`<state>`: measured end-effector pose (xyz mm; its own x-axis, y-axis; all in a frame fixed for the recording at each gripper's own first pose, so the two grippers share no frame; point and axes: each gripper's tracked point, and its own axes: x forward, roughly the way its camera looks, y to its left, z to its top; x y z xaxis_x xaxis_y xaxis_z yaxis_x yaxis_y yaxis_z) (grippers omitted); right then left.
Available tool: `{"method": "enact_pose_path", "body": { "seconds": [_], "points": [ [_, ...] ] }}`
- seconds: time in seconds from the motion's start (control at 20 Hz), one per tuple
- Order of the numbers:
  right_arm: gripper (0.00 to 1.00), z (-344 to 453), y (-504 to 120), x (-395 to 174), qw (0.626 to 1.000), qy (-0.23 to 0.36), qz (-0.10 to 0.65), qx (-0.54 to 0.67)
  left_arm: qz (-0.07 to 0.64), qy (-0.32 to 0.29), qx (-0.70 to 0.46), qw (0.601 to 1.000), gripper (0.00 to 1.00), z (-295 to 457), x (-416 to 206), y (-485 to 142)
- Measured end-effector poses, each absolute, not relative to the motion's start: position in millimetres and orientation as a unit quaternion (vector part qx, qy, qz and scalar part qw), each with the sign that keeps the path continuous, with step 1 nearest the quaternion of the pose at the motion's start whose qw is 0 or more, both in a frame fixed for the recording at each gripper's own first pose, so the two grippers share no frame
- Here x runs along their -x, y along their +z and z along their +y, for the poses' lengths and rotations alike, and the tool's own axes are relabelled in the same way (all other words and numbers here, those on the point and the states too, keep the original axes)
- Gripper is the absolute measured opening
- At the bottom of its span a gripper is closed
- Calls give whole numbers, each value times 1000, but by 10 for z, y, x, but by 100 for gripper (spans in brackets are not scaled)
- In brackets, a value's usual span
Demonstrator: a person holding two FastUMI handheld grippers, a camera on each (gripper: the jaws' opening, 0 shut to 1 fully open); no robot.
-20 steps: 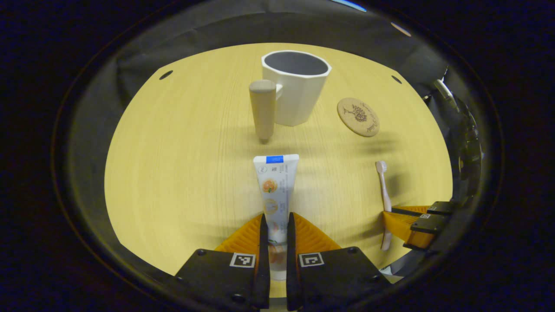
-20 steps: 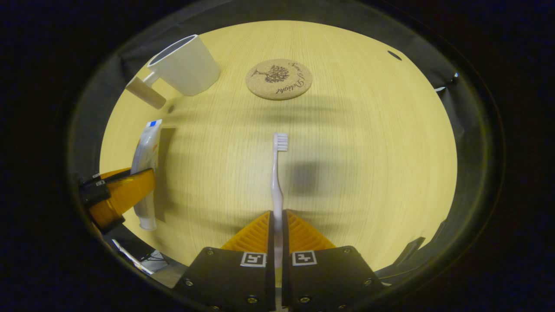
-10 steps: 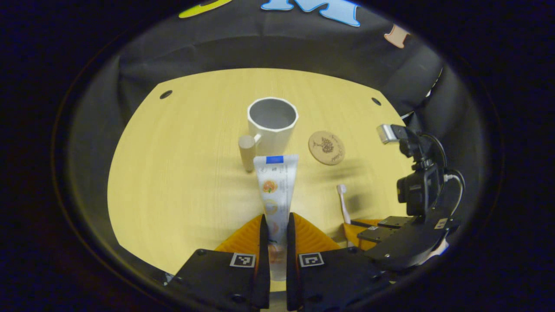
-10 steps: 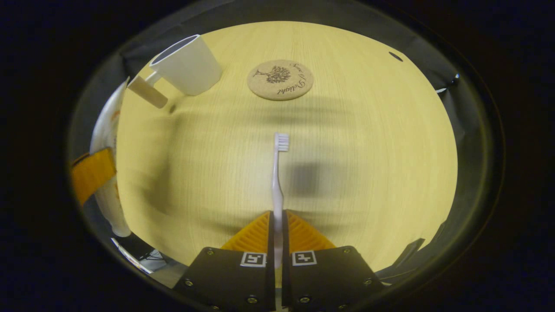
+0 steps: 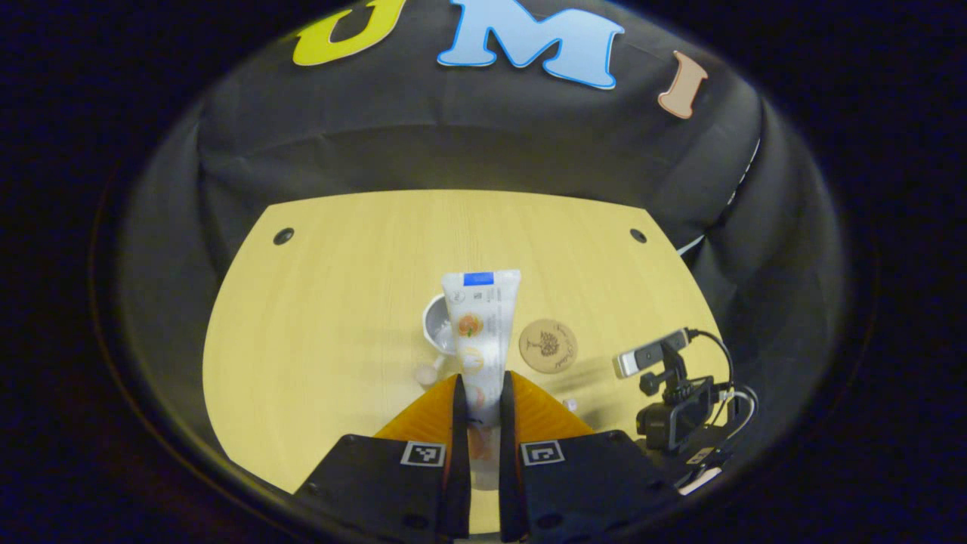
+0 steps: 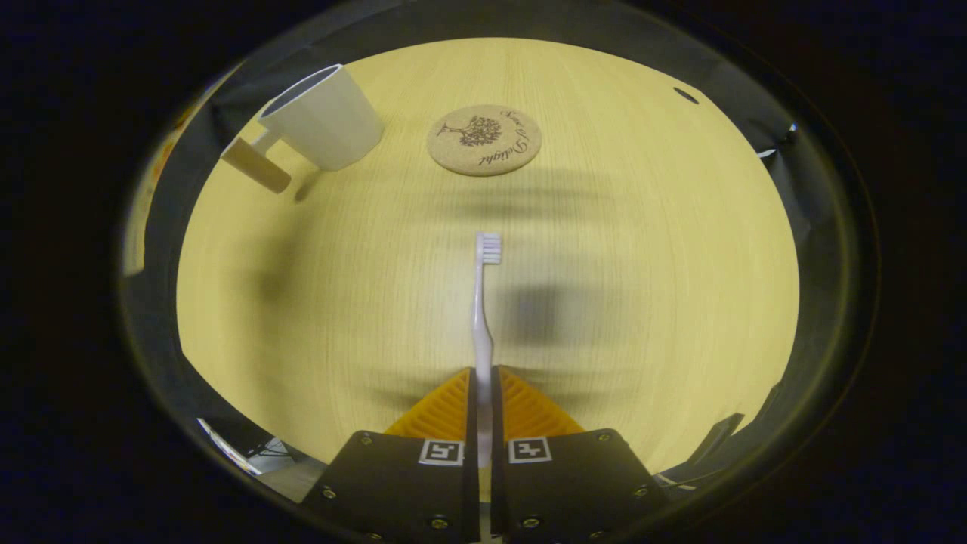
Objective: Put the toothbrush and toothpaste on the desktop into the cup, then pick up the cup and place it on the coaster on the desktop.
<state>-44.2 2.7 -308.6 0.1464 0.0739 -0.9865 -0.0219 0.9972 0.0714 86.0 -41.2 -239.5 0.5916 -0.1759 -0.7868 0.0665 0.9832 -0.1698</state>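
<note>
High above the table, left gripper clamps the toothpaste; cup and coaster far below. Right gripper pinches the toothbrush, apparently just off the wood.

The coaster bears cursive script, not clearly readable.

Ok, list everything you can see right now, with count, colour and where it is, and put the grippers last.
Toothpaste: one, white tube, held in the left gripper above the table.
Toothbrush: one, pale handle with white bristles, held in the right gripper.
Cup: one, white with a beige handle, standing on the table.
Coaster: one, cork brown, flat on the table beside the cup.
Table: one, light wood.
Left gripper: one, shut on the toothpaste.
Right gripper: one, shut on the toothbrush.
</note>
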Motion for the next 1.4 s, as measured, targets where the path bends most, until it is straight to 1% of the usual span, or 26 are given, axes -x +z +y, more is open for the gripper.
{"method": "enact_pose_path", "body": {
  "seconds": [0.15,0.35,0.7,0.75,0.85,1.15,1.4],
  "points": [
    [8,25,-3103,436,756,29,653,-31,421,-67,62,903,22,-332,-1223,-2297],
    [8,23,-3099,430,757,25,651,-52,401,-71,55,912,22,-263,-1565,-2317],
    [8,23,-3085,424,760,28,645,-73,381,-94,47,919,22,-279,-1906,-2550],
    [8,3,-3055,388,763,26,641,-74,381,-95,49,918,22,-273,-1920,-2582],
    [3,-21,-2984,290,773,23,628,-86,381,-97,58,917,22,-235,-1946,-2688],
    [2,-164,-2607,20,806,7,584,-90,370,-103,63,921,22,-290,-2029,-2848],
    [2,-173,-2282,-155,830,10,551,-85,354,-99,51,929,22,-291,-2047,-2923]
  ]
}}
